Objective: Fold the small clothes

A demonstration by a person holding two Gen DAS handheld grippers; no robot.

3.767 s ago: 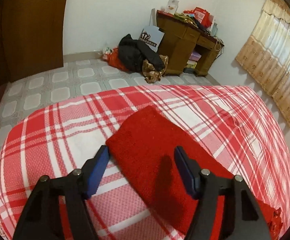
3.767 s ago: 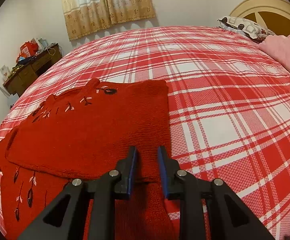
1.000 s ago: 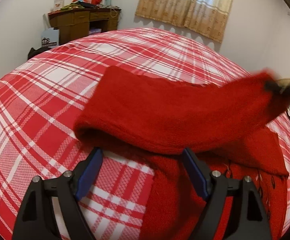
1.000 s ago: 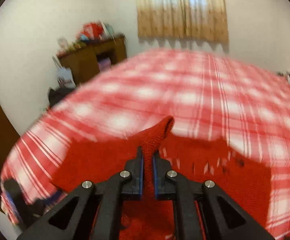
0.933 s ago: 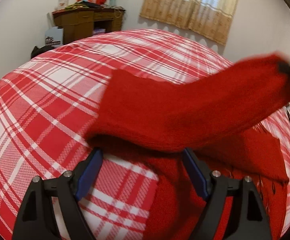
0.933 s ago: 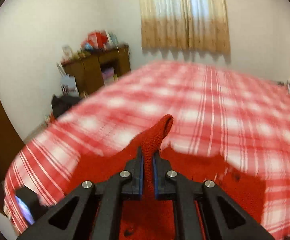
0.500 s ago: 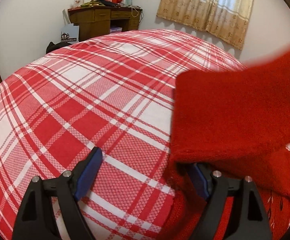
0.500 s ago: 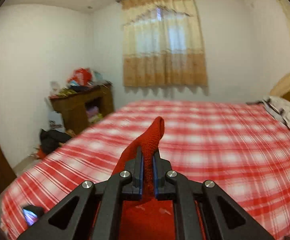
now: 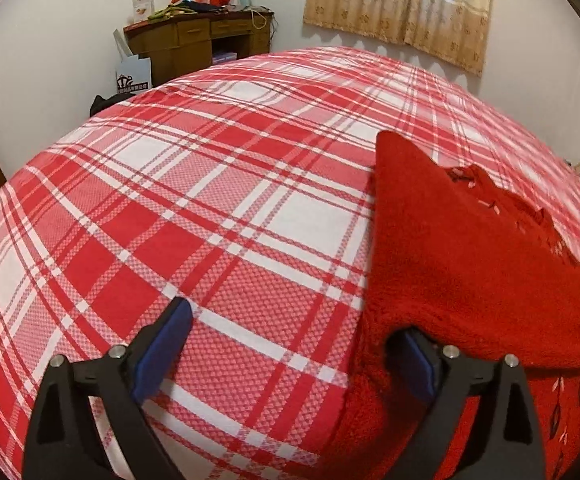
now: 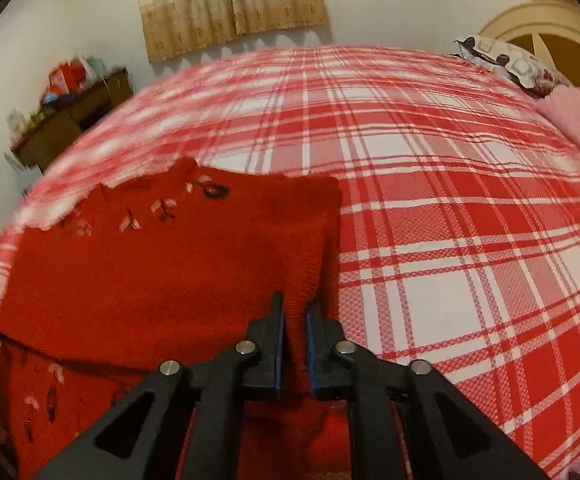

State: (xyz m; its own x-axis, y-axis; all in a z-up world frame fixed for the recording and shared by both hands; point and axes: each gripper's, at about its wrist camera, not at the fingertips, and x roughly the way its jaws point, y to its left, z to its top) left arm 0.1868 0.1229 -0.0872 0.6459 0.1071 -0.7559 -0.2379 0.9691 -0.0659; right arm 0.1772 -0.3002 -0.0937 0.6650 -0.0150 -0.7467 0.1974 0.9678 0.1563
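**Right wrist view: sleeve slack between the pads, sweater folded on the bed**

Right wrist view gives me the clearest look at the red sweater (image 10: 150, 272): it lies on the plaid bedspread (image 10: 449, 208), one layer folded over another, with small embroidered flowers near its far edge. A strip of the knit runs between the fingers of my right tool (image 10: 294, 334). Its jaws have just been opening and stand narrow; I see a sliver of gap beside the cloth, so the pads no longer pinch it. This view alone shows the patterned pillow (image 10: 509, 60), a pink blanket (image 10: 577, 116) and the arched headboard (image 10: 549, 24) at the far right.

From the left wrist, the sweater (image 9: 469, 264) fills the right side, its folded edge draped over the right-hand finger (image 9: 417, 356) of my left tool (image 9: 290, 340). That tool's jaws have just been opening and stand wide, bare bedspread (image 9: 210, 200) between them. This camera shows the wooden desk (image 9: 194, 40) sharply, with clutter on top and a paper bag (image 9: 132, 74) leaning beside it; in the right view the desk (image 10: 70, 116) is blurred. Both views catch the curtain (image 9: 401, 4).
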